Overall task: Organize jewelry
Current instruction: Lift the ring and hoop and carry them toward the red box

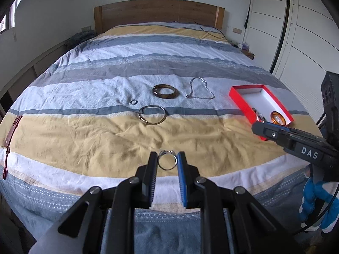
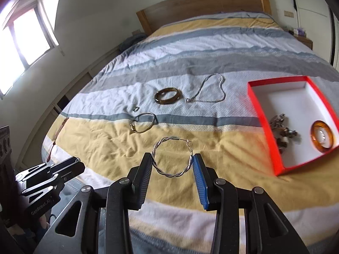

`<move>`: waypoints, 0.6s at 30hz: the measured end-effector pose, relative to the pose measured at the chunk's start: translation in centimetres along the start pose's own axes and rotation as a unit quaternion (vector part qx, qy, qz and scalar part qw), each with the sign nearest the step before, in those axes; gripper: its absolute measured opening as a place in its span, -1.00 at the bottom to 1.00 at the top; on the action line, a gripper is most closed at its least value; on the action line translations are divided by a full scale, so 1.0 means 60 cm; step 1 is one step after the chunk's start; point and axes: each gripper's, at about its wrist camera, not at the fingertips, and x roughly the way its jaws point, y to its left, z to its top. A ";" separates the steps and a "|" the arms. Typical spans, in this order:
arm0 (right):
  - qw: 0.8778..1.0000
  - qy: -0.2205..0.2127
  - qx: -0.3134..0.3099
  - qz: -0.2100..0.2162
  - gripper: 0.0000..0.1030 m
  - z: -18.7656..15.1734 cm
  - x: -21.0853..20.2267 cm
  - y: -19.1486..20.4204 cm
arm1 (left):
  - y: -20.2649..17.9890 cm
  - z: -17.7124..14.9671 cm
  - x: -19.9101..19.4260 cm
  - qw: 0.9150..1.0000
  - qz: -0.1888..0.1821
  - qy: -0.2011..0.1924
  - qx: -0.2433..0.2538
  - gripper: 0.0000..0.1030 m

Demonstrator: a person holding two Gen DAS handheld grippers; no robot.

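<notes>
A: Jewelry is mid-sort: left gripper [image 1: 167,162] pinches a small silver ring [image 1: 167,162] above the bed [image 1: 84,139]; right gripper [image 2: 172,165] clamps a twisted hoop earring [image 2: 172,158].

B: Next, likely carry both rightward and release over the red box [image 2: 262,114], clear of the amber bangle [image 2: 322,137].

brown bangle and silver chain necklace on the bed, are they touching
Apart. The right wrist view shows a strip of bare bedspread between the brown bangle and the silver chain necklace; the left wrist view shows the same gap.
</notes>
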 end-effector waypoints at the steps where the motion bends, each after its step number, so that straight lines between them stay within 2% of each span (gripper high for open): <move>1: 1.000 -0.007 -0.001 -0.001 -0.24 -0.005 -0.020 0.003 | -0.002 -0.003 -0.014 1.000 -0.001 -0.005 0.001 -0.66; 10: 0.998 -0.063 -0.006 -0.003 -0.24 -0.040 -0.149 0.024 | -0.028 -0.015 -0.110 0.999 -0.012 -0.043 0.009 -0.66; 18: 0.995 -0.099 -0.005 0.000 -0.24 -0.053 -0.216 0.009 | -0.067 -0.016 -0.135 0.999 -0.020 -0.044 0.016 -0.66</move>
